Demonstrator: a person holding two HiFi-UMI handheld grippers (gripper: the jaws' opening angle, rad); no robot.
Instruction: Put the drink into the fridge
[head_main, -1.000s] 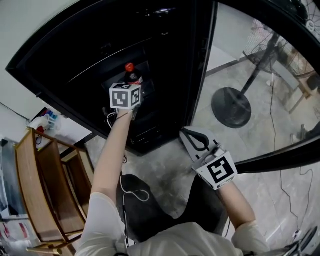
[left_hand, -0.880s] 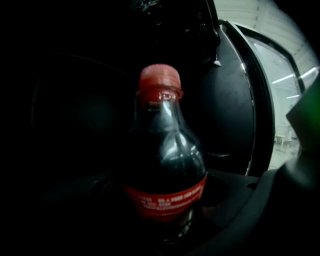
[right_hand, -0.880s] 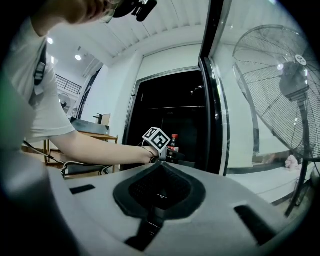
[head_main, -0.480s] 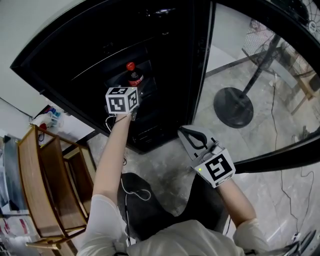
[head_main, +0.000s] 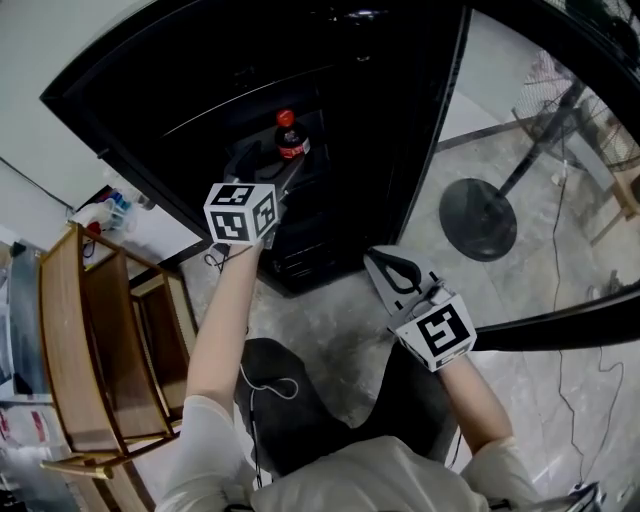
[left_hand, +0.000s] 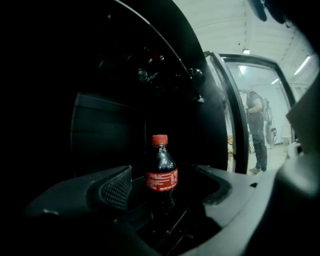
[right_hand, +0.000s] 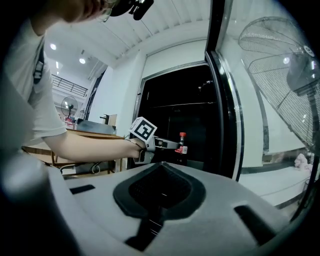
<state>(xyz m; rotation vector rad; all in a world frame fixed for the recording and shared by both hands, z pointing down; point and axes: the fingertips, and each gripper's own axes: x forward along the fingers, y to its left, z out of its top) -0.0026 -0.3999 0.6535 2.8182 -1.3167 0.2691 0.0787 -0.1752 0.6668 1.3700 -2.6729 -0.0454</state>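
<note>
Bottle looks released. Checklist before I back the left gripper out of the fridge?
1. Bottle upright inside the fridge: ok.
2. Left gripper jaws wide, pads off the bottle, gaps on both sides: ok.
3. Bottle base seated flat: cannot tell, too dark.
4. Fridge door open, clear of the retreat path: ok.
5. Right gripper shut, empty, outside the fridge: ok.
</note>
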